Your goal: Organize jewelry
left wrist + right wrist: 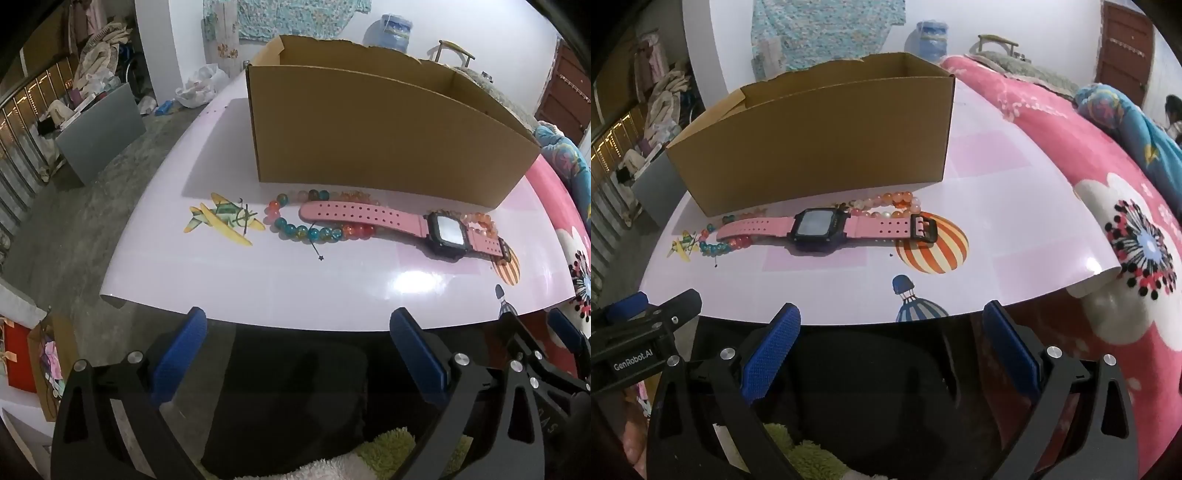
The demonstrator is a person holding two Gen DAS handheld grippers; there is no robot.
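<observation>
Left gripper [297, 345]: blue textured pads spread wide apart, nothing between them; held level just off the near edge of the table, pointing at the jewelry.
Table [258, 280]: glossy white top with pink squares and printed cartoons; the left view shows its near-left corner and a printed yellow airplane [221, 221].
Multicolour bead bracelet [306, 230]: round glassy beads, blue, orange and red, lying beside the airplane print, partly under the watch strap's left end.
Cardboard box [369, 140]: open-topped, plain brown, torn back rim, toward the far edge behind the jewelry.
Pink watch [820, 227]: perforated pink strap laid flat, square black case face-up, midway between the near and far edges in front of the box.
Orange bead bracelet [886, 203]: pale orange and white beads, behind the strap's right end; seen fully only in the right view.
Striped balloon print [932, 247]: the black buckle rests over it; mostly hidden in the left view.
Right gripper [892, 343]: blue pads wide apart, empty, level off the near edge, beside the left tool.
Pink floral blanket [1108, 221]: soft fabric under the table's right edge.
</observation>
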